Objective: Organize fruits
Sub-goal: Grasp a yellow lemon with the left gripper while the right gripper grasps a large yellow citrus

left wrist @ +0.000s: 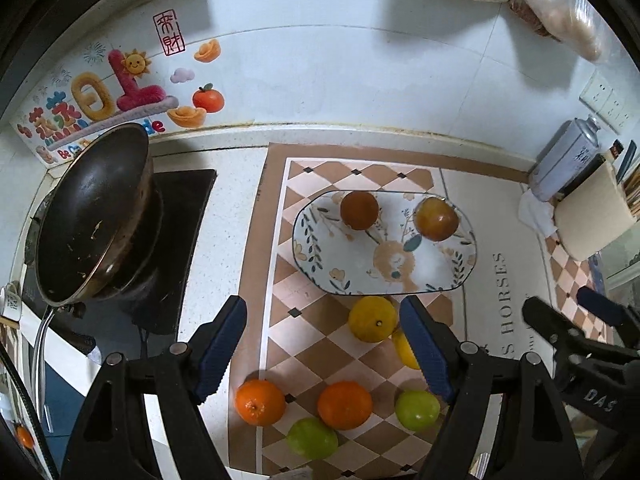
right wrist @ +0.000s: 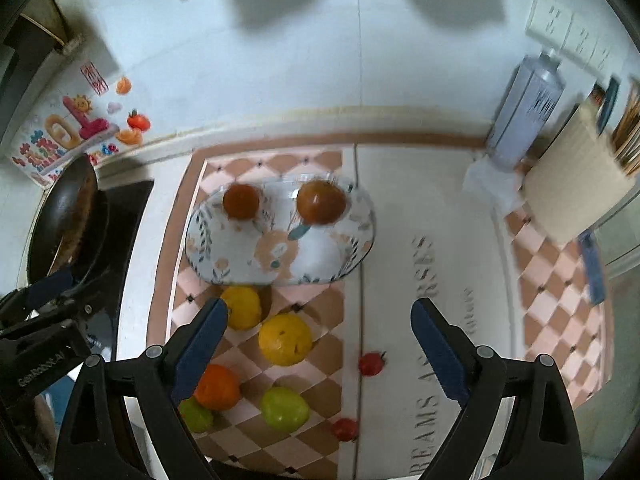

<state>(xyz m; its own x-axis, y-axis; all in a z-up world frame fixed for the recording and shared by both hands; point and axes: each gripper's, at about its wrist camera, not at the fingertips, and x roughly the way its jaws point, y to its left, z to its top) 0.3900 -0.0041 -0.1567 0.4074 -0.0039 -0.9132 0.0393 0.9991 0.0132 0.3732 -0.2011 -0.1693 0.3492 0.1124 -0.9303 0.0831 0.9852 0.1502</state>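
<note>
Wok sits far left. The oval plate, long axis left-right across mid-frame, holds two brown fruits; the other fruit lies below it. Left gripper and right gripper both gape wide, empty.

Both grippers are hanging above the checkered mat, pointing steeply down. The left gripper and the right gripper are standing side by side, jaws apart, gripping nothing.

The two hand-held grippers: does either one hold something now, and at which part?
Nothing is held. The left hand-held gripper and the right hand-held gripper both stand open above the fruits.
</note>
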